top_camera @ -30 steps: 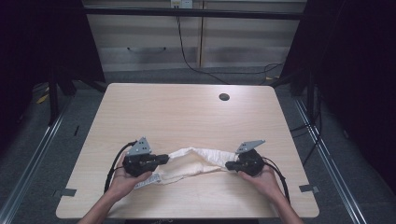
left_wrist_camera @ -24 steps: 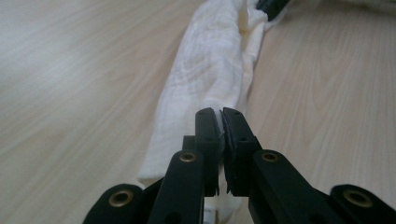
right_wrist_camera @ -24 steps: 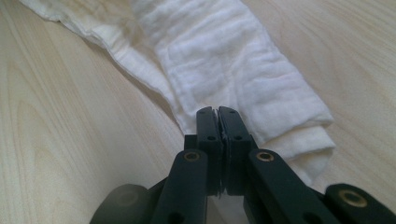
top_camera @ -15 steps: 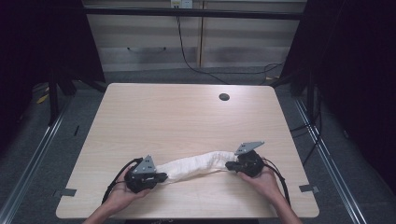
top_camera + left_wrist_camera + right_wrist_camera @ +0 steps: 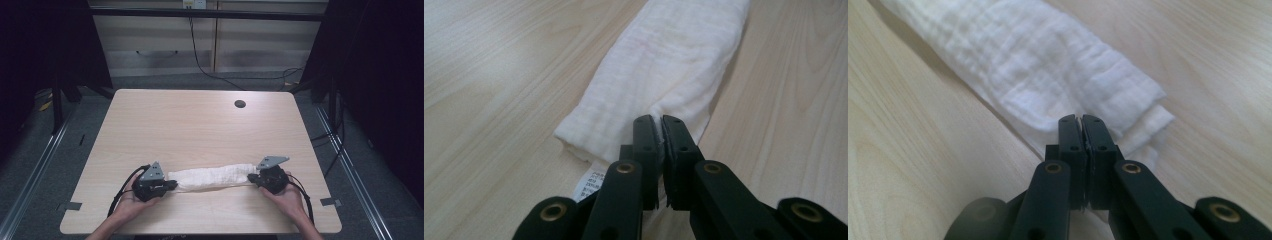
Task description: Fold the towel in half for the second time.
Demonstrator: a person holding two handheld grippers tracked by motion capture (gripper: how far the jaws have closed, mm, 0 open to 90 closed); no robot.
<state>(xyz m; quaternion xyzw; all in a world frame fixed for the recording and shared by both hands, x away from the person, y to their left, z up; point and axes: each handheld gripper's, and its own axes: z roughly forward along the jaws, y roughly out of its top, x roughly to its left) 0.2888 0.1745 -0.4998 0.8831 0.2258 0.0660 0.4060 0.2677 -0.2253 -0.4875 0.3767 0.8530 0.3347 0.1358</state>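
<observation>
From above, the white cloth [image 5: 214, 177] lay stretched left to right along the near part of the wooden table [image 5: 200, 125], well inside the near edge; the far half stood bare up to a small round hole [image 5: 240, 104]. The left gripper [image 5: 169, 184] and right gripper [image 5: 254, 176] each pinched one end, hands cupped under them, forearms coming in low.

In the left gripper view, the jaws were clamped on the cloth's [image 5: 664, 65] corner, beside a care tag [image 5: 590, 184] whose print was too small to read.

In the right gripper view, the jaws were pressed together on the layered cloth's [image 5: 1013, 55] end.
</observation>
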